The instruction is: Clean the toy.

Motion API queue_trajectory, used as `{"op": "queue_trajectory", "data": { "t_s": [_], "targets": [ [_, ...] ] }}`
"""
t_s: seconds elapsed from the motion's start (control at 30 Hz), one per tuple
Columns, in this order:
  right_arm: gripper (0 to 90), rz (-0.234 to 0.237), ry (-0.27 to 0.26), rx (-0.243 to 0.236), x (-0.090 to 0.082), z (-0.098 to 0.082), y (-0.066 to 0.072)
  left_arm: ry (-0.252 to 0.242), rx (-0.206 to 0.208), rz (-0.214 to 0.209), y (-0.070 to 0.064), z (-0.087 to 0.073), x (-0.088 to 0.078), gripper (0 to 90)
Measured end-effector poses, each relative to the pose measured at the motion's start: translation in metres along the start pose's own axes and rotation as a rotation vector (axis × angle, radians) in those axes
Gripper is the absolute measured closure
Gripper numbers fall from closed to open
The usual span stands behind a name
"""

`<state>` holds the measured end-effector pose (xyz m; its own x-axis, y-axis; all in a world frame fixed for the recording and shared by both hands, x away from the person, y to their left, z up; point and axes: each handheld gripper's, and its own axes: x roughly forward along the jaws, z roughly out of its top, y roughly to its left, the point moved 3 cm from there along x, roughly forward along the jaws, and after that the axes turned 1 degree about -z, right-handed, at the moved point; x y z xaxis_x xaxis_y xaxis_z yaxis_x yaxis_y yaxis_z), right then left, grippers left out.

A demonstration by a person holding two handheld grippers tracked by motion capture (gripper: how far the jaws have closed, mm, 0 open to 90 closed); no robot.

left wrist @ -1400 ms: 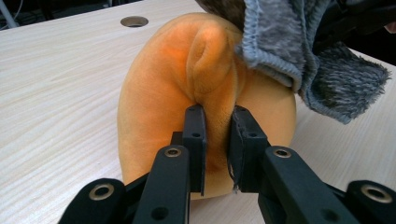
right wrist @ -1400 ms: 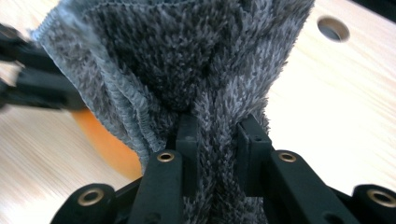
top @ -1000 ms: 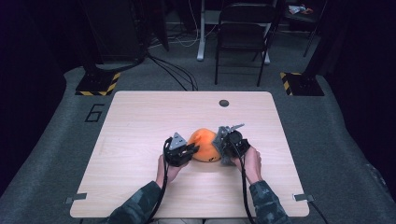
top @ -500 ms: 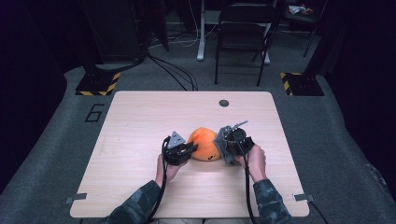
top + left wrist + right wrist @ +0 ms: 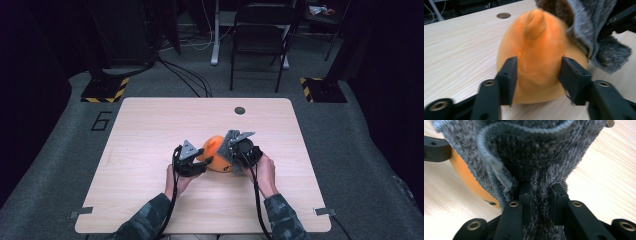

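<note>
Two grippers work one orange plush toy (image 5: 539,52) mid-bench (image 5: 150,130): the right gripper (image 5: 540,195) pinches the grey knit sleeve (image 5: 536,152) draped over it, while the left gripper (image 5: 537,72), jaws just opened, straddles it without pressing. Peeling the knit off cleanly probably calls for a steady pull along the toy's long axis, which runs roughly upright, nub on top.

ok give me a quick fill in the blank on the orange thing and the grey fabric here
1. The right hand-held gripper is shut on the grey ____ fabric.
2. The left hand-held gripper has just been opening, its jaws either side of the ____ object.
3. The table is made of light ____.

Missing words: fuzzy; orange; wood
</note>
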<state>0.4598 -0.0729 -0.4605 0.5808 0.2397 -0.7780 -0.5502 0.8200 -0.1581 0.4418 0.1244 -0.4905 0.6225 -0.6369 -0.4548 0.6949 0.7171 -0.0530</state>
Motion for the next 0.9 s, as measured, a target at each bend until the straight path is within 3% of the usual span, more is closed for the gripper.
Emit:
{"op": "queue_trajectory", "data": {
  "t_s": [0.1, 0.2, 0.37, 0.47, 0.6, 0.77, 0.9],
  "targets": [
    [75.0, 0.007, 0.002, 0.015, 0.001, -0.002, -0.003, 0.026, 0.016, -0.002, 0.001, -0.003, 0.005, 39.9],
    [75.0, 0.012, 0.002, 0.017, 0.001, -0.003, -0.006, 0.030, 0.043, -0.004, 0.001, -0.006, 0.010, 41.7],
    [74.9, 0.010, -0.004, 0.021, 0.001, -0.002, -0.005, 0.023, 0.070, 0.018, -0.003, -0.010, 0.012, 67.7],
    [74.9, 0.004, -0.011, 0.019, -0.003, -0.001, -0.007, 0.026, 0.072, 0.027, -0.006, -0.007, 0.009, 76.3],
    [74.8, 0.006, -0.058, 0.052, -0.022, 0.008, -0.012, 0.005, 0.051, 0.000, -0.010, 0.002, 0.001, 78.0],
    [74.6, 0.027, -0.177, 0.065, -0.047, 0.019, -0.006, -0.002, 0.078, -0.048, -0.026, 0.010, -0.004, 78.0],
    [74.3, 0.013, -0.150, 0.039, -0.033, 0.017, 0.004, 0.021, 0.085, -0.056, -0.029, 0.006, 0.000, 77.5]
  ]
}}
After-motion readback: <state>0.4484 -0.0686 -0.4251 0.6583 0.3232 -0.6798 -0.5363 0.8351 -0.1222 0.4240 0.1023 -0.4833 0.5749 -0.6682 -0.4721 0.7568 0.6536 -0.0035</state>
